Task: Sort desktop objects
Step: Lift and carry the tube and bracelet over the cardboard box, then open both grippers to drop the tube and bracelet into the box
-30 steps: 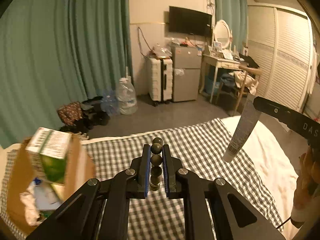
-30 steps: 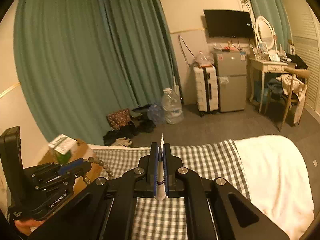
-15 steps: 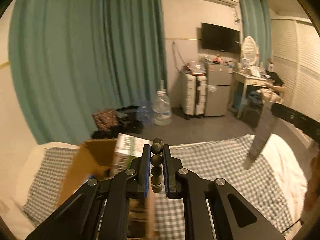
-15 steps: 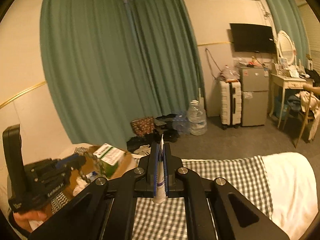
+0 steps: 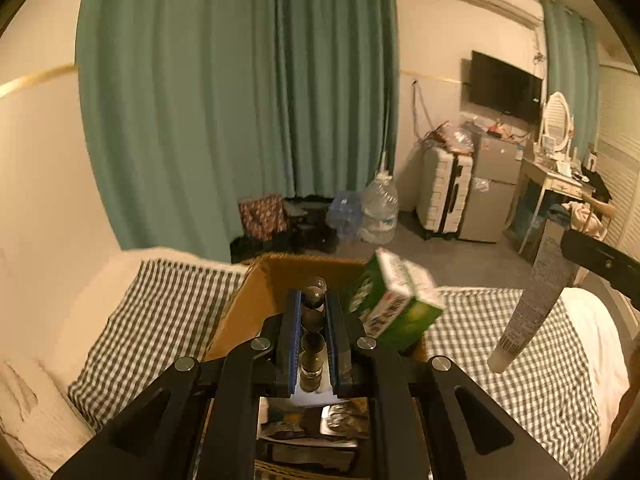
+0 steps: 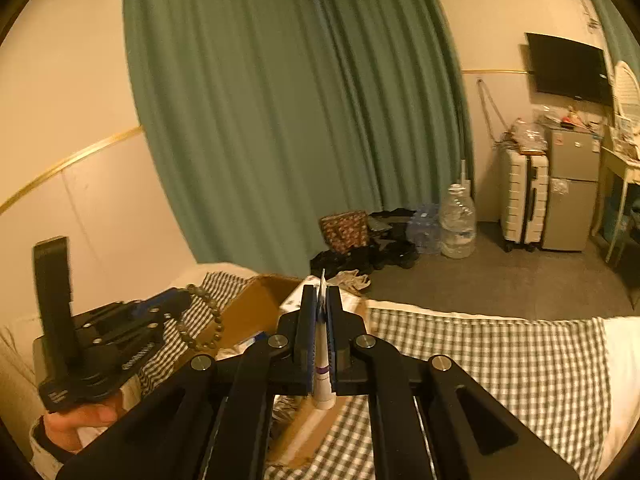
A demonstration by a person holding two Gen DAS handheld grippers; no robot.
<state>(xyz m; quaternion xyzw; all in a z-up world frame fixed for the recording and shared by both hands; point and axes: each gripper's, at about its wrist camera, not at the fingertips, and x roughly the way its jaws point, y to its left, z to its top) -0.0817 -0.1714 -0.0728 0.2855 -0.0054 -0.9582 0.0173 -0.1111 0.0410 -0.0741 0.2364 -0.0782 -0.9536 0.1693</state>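
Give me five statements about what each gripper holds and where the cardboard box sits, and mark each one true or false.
1. The left gripper is shut on a bead bracelet. True.
2. The right gripper is open and holds nothing. False: it is shut on a white tube.
3. The cardboard box sits on the checked cloth. True.
4. A red carton stands in the box. False: the carton is green and white.
5. In the right wrist view, the bracelet hangs in a loop from the left gripper's fingers. True.
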